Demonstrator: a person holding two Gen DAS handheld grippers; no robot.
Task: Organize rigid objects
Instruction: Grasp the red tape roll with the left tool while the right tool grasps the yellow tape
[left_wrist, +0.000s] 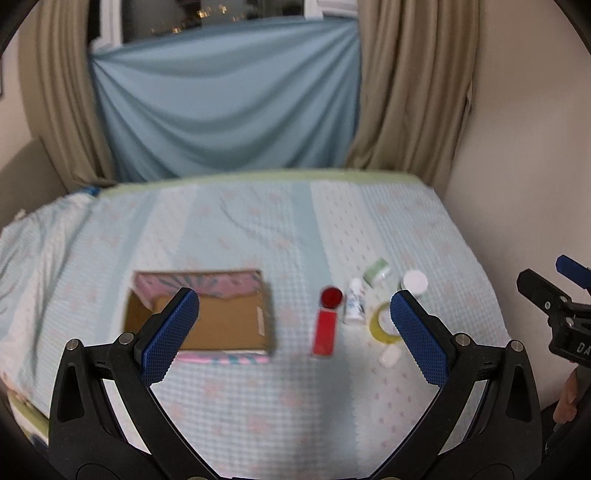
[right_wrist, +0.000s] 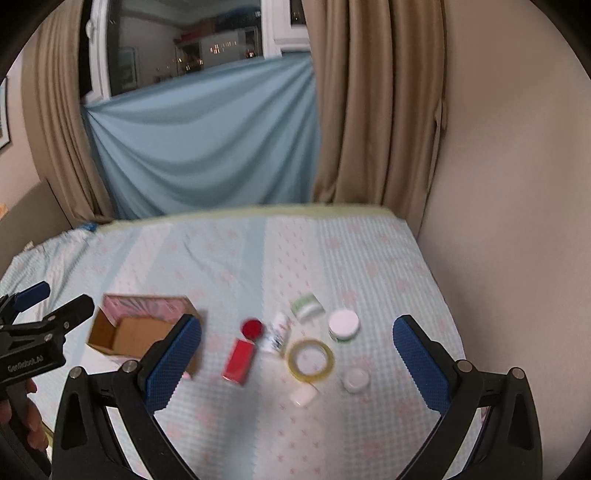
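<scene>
An open cardboard box (left_wrist: 221, 321) (right_wrist: 129, 338) with a pink patterned outside lies on the bed's left part. To its right lie a red box (left_wrist: 325, 338) (right_wrist: 240, 360), a round red lid (left_wrist: 331, 296) (right_wrist: 252, 328), a small white bottle (left_wrist: 355, 302) (right_wrist: 277, 334), a yellow tape roll (left_wrist: 382, 326) (right_wrist: 311, 360), a green-and-white jar (left_wrist: 376, 271) (right_wrist: 306, 306), a white-lidded jar (left_wrist: 415, 282) (right_wrist: 344, 325), a small clear jar (right_wrist: 356, 379) and a little white cap (left_wrist: 389, 357) (right_wrist: 303, 396). My left gripper (left_wrist: 294, 332) (right_wrist: 55, 301) and right gripper (right_wrist: 297, 356) (left_wrist: 546, 273) hover open above the bed, holding nothing.
The bed (left_wrist: 258, 229) (right_wrist: 221, 258) wears a pale blue checked cover with pink marks. A blue cloth (left_wrist: 229, 103) and beige curtains (left_wrist: 406, 92) hang behind it. A plain wall (right_wrist: 498, 184) stands close on the right. A hand (right_wrist: 22, 417) grips the left handle.
</scene>
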